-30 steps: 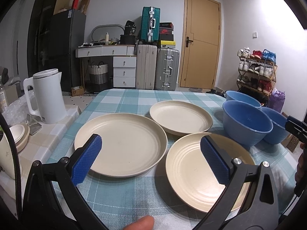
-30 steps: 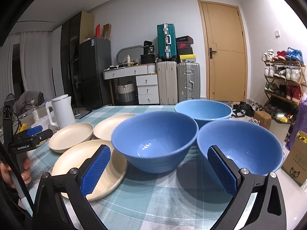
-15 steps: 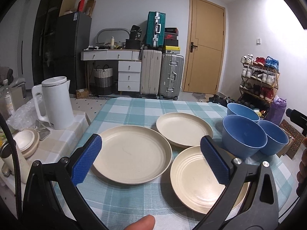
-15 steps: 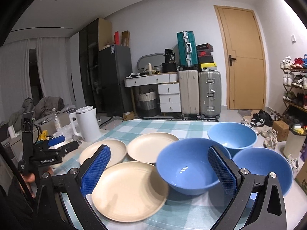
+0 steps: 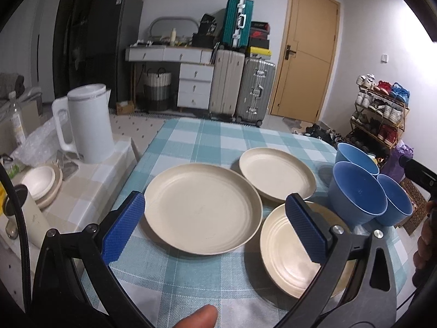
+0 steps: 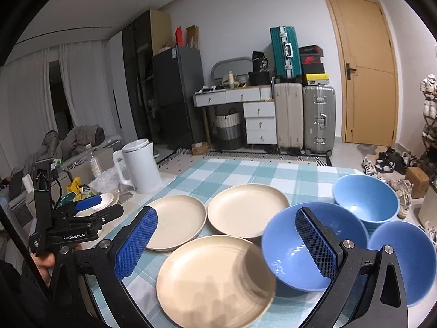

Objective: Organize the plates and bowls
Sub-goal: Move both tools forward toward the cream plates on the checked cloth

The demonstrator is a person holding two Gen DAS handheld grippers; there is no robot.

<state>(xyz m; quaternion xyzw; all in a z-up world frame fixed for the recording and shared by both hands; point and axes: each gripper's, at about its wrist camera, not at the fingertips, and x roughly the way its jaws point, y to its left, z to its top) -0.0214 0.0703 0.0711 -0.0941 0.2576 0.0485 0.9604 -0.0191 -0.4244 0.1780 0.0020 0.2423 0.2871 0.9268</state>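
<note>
Left claw [image 5: 215, 229], right claw [image 6: 225, 242] spread, empty, seemingly hovering above plates [image 5: 202, 216].

"GenRobot.AI" on left claw [image 6: 90, 207]

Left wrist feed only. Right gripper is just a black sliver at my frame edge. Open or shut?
Observer: Open. The right gripper has its jaws wide apart with nothing between them.
Operator: What's in front of it?
Observer: The nearest cream round plate fills the gap between its fingers, and its right finger overlaps the middle blue round bowl.
Operator: I only see the bowls side-on. Anything inside?
Observer: No. The right wrist view shows that bowl, the far blue bowl and the right-hand blue bowl all bare inside.
</note>
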